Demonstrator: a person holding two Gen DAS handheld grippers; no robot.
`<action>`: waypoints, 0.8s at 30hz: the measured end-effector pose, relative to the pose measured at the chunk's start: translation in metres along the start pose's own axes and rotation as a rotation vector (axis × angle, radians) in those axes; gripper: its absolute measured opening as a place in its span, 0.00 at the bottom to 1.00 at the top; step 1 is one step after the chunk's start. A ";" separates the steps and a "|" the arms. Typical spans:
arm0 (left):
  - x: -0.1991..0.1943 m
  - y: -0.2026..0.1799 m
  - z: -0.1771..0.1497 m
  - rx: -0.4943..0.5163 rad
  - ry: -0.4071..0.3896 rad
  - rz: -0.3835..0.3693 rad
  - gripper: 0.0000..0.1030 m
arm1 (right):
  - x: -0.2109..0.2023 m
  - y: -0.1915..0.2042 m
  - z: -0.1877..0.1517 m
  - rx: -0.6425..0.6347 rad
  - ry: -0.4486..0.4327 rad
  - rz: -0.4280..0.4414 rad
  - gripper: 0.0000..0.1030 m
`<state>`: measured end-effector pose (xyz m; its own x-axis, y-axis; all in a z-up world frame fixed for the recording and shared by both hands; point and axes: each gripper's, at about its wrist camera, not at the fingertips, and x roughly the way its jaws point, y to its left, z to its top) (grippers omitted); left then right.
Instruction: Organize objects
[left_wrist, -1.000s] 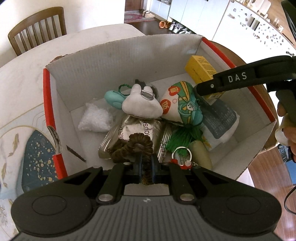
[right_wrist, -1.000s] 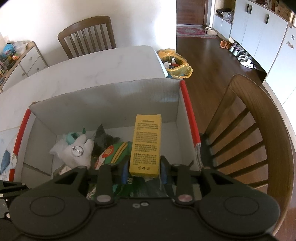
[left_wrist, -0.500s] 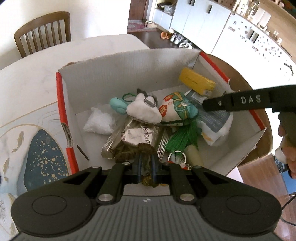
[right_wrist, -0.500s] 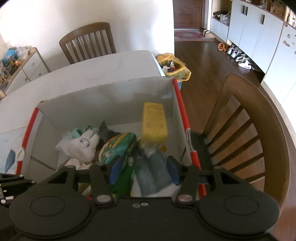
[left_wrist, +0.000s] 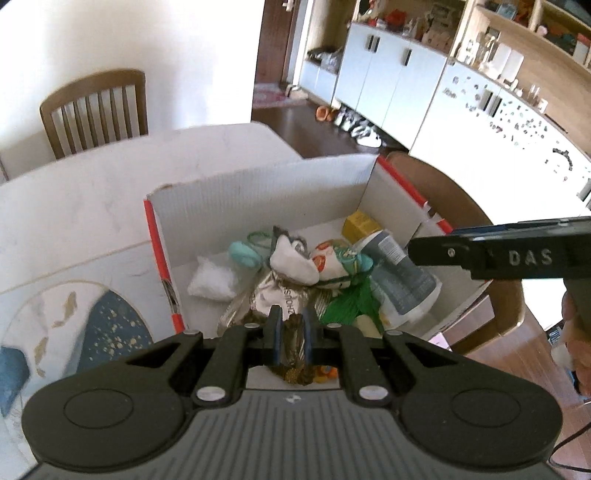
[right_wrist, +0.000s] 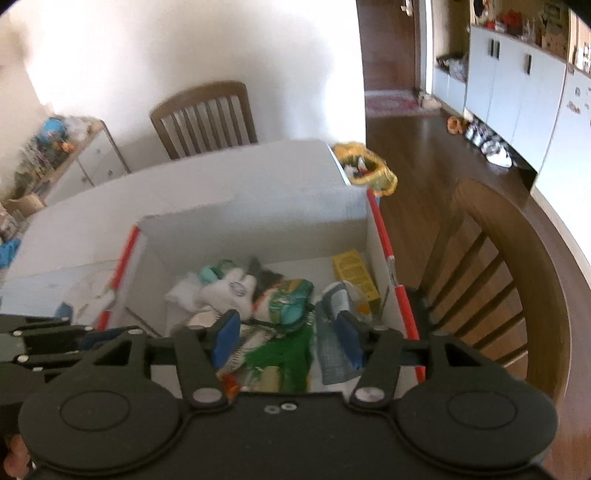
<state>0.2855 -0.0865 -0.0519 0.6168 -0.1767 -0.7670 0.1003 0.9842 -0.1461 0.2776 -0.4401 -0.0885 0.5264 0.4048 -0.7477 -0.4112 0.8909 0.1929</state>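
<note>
A white cardboard box with red edges (left_wrist: 258, 199) (right_wrist: 255, 236) stands on the table and holds several things. A yellow carton (right_wrist: 355, 273) (left_wrist: 360, 223) lies in its far right corner. My left gripper (left_wrist: 292, 334) is shut on a brown scrunchie (left_wrist: 293, 354) and holds it above the box's near edge. My right gripper (right_wrist: 286, 338) is open and empty, raised above the box's right side. It shows from the side in the left wrist view (left_wrist: 498, 254).
In the box lie a white plush (left_wrist: 293, 260), a colourful pouch (right_wrist: 286, 301), a grey packet (left_wrist: 400, 275), a green tassel (right_wrist: 282, 356) and a foil bag (left_wrist: 284, 293). A wooden chair (right_wrist: 498, 273) stands right of the box. A placemat (left_wrist: 74, 325) lies left of it.
My right gripper opened and let go of the yellow carton, which dropped into the box's far right corner. Both grippers rose away from the box. The left still holds the scrunchie.
</note>
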 end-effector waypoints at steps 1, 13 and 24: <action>-0.004 0.000 0.000 0.003 -0.010 -0.004 0.11 | -0.007 0.003 -0.003 -0.007 -0.022 0.005 0.60; -0.055 0.010 -0.009 -0.008 -0.118 -0.006 0.33 | -0.058 0.028 -0.030 -0.052 -0.190 0.004 0.75; -0.088 0.011 -0.022 0.011 -0.203 -0.002 0.76 | -0.085 0.045 -0.049 -0.050 -0.271 0.017 0.99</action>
<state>0.2155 -0.0600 0.0001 0.7610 -0.1733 -0.6252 0.1092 0.9841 -0.1399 0.1775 -0.4441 -0.0477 0.6964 0.4659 -0.5458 -0.4542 0.8750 0.1673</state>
